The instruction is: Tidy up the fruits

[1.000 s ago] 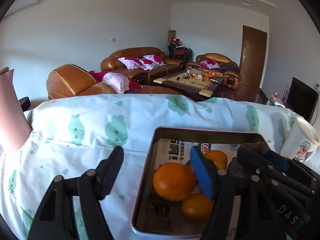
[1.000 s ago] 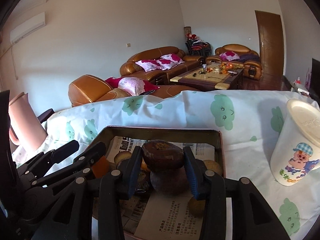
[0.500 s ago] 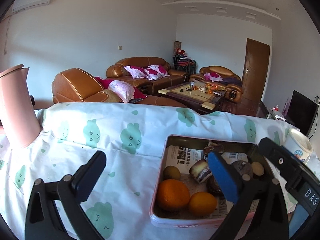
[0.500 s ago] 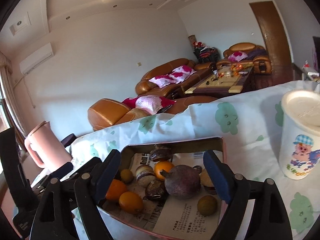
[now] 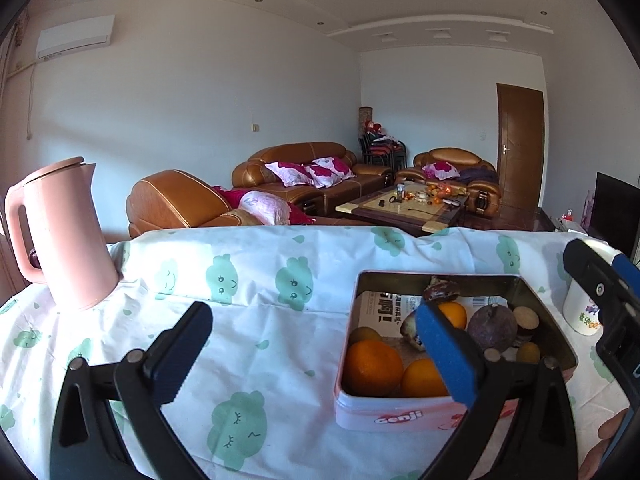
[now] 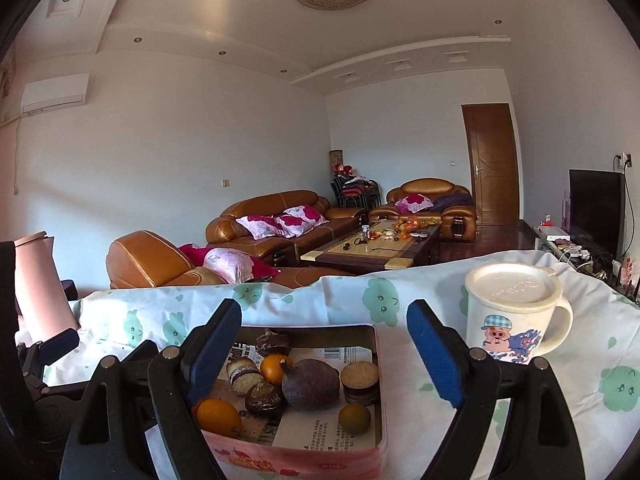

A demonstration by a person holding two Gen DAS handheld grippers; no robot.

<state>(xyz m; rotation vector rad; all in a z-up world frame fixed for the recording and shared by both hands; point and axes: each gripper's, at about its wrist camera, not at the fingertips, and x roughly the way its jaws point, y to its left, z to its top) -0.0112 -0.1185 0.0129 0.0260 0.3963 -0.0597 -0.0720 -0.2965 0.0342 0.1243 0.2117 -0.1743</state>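
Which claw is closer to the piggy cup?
The right claw: the piggy cup stands just beside its right finger. The left claw is farther, with the fruit tin in between.

Lighting: you have soft daylight from the left, sharp focus, no glare. Edges: fisheye bending, black vignette corners.

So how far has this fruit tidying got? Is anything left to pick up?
It looks mostly done: the oranges, a dark purple fruit and the smaller pieces all lie in the pink tin. Nothing is in hand: the left gripper and right gripper are both open and empty, their jaws having just been opening. No loose fruit shows on the tablecloth, only a pink kettle and a lidded mug.
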